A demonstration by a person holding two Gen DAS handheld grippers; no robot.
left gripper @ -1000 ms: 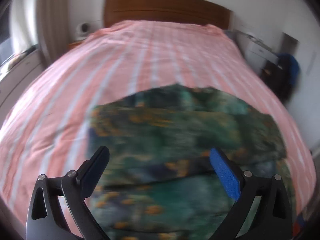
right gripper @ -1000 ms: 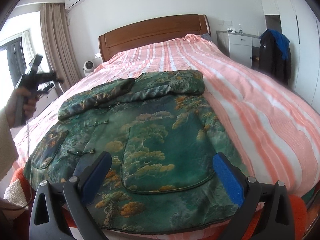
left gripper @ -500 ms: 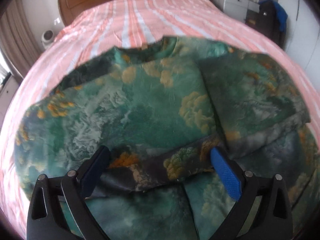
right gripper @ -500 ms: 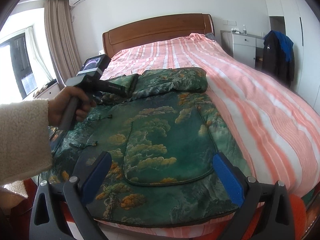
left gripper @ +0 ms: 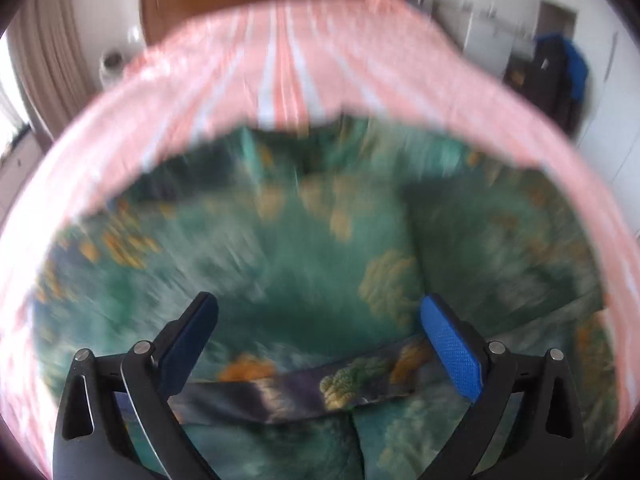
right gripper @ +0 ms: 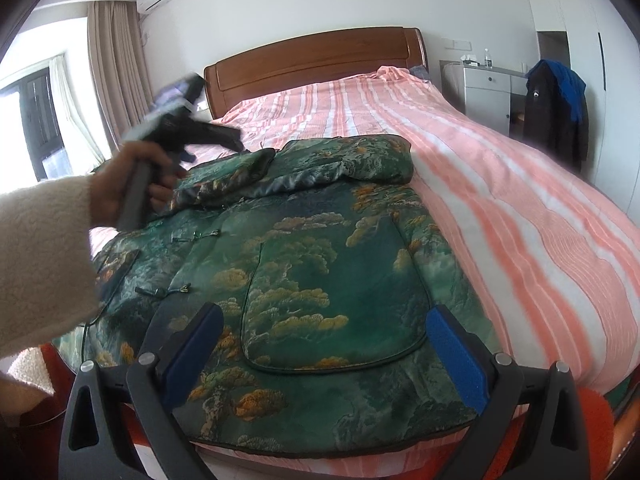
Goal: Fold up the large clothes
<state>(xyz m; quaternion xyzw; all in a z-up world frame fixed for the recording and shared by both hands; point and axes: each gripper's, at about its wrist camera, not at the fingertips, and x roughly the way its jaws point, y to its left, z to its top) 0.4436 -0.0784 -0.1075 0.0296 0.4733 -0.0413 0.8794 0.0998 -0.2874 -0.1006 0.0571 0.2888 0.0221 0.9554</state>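
A green padded jacket (right gripper: 312,264) with gold cloud and pine print lies flat at the foot of the bed (right gripper: 520,200), both sleeves folded across its upper part. My right gripper (right gripper: 320,344) is open and empty, low over the jacket's hem and patch pocket. My left gripper (left gripper: 316,336) is open and empty above the folded sleeves (left gripper: 320,388); the view is blurred. In the right wrist view the left gripper (right gripper: 216,136) is held in a hand over the jacket's collar end.
The bed has a pink striped cover and a wooden headboard (right gripper: 312,56). A white cabinet (right gripper: 488,92) and a dark coat with a blue garment (right gripper: 556,108) stand to the right. Curtains and a window (right gripper: 40,120) are on the left.
My left gripper has swung in from the left over the jacket and tilted up toward the headboard. My right gripper has stayed nearly still at the hem.
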